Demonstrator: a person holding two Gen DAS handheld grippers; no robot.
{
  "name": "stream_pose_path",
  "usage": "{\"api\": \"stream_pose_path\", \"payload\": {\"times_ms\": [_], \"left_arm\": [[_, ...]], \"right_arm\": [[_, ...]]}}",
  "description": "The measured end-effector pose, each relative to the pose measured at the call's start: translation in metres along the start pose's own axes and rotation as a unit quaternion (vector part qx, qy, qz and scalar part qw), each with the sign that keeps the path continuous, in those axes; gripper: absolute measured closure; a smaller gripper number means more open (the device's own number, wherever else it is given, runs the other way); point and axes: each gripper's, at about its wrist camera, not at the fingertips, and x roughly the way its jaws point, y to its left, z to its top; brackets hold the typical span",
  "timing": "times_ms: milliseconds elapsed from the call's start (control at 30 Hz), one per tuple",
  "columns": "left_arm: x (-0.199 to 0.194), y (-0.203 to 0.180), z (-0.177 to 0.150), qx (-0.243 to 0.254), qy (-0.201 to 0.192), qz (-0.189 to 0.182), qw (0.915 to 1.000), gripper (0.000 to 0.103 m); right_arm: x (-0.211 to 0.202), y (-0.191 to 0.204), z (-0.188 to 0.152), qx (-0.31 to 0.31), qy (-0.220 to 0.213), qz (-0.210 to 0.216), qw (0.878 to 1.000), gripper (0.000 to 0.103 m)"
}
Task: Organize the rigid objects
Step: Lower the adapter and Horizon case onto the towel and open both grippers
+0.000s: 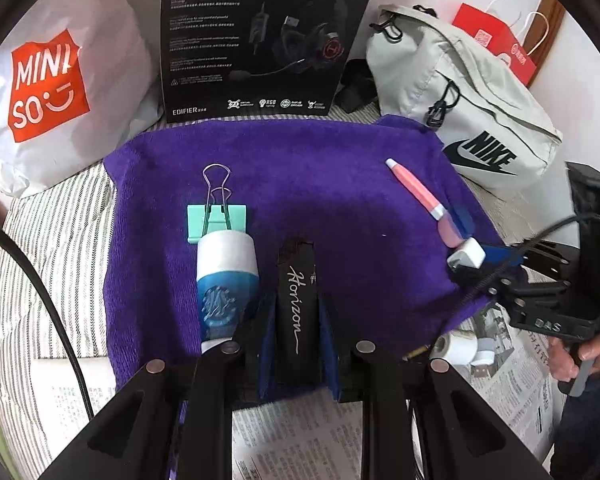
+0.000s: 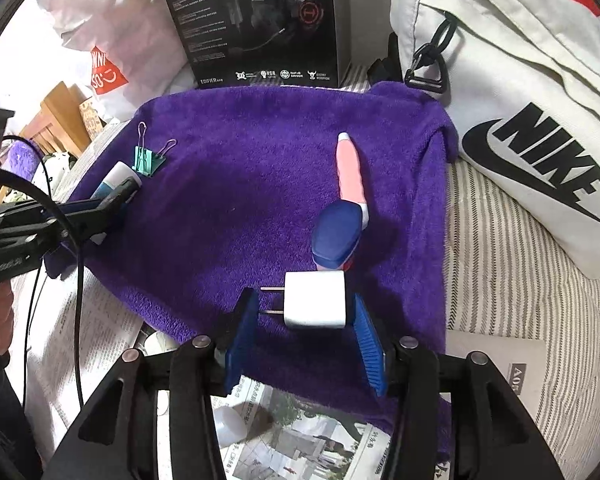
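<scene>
A purple towel (image 1: 300,184) (image 2: 260,168) holds the objects. My left gripper (image 1: 296,320) is shut on a black "Horizon" case (image 1: 296,304) at the towel's near edge. Left of it lie a blue-and-white tube (image 1: 226,276) and a mint binder clip (image 1: 216,220). My right gripper (image 2: 304,312) is open around a white plug adapter (image 2: 315,300), which lies on the towel; its prongs point left and the pads stand apart from it. A pink pen (image 2: 350,172) and a blue cap (image 2: 336,236) lie just beyond. The adapter also shows in the left wrist view (image 1: 468,256).
A black Edifier headset box (image 1: 260,36) and a Miniso bag (image 1: 52,80) stand at the back. A white Nike bag (image 2: 520,120) lies at the right. Newspaper (image 2: 300,440) and small white items (image 1: 460,348) lie in front of the towel, on striped cloth (image 2: 520,300).
</scene>
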Motion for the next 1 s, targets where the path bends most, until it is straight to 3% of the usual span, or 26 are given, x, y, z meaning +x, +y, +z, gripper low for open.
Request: {"api": "stream_pose_path", "payload": {"times_ms": [167,467,767,1000], "left_arm": [[0.011,0.0,0.009,0.0,0.007,0.001,1.0,0.082],[0.036,-0.003,0.021,0.011,0.027,0.038,0.9989,0.082],[0.039,-0.007,0.018,0.028,0.029,0.052,0.9978,0.082],[0.036,-0.012,0.012,0.029,0.032,0.046,0.998,0.065]], "right_arm": [[-0.009,0.001,-0.004,-0.006,-0.01,-0.006,1.0,0.052],[-0.028,0.0,-0.015,-0.013,-0.038,-0.019,0.999,0.05],[-0.037,-0.005,-0.024,-0.005,-0.053,-0.021,0.998,0.05],[-0.052,-0.001,-0.037,-0.003,-0.066,-0.03,0.997,0.05]]}}
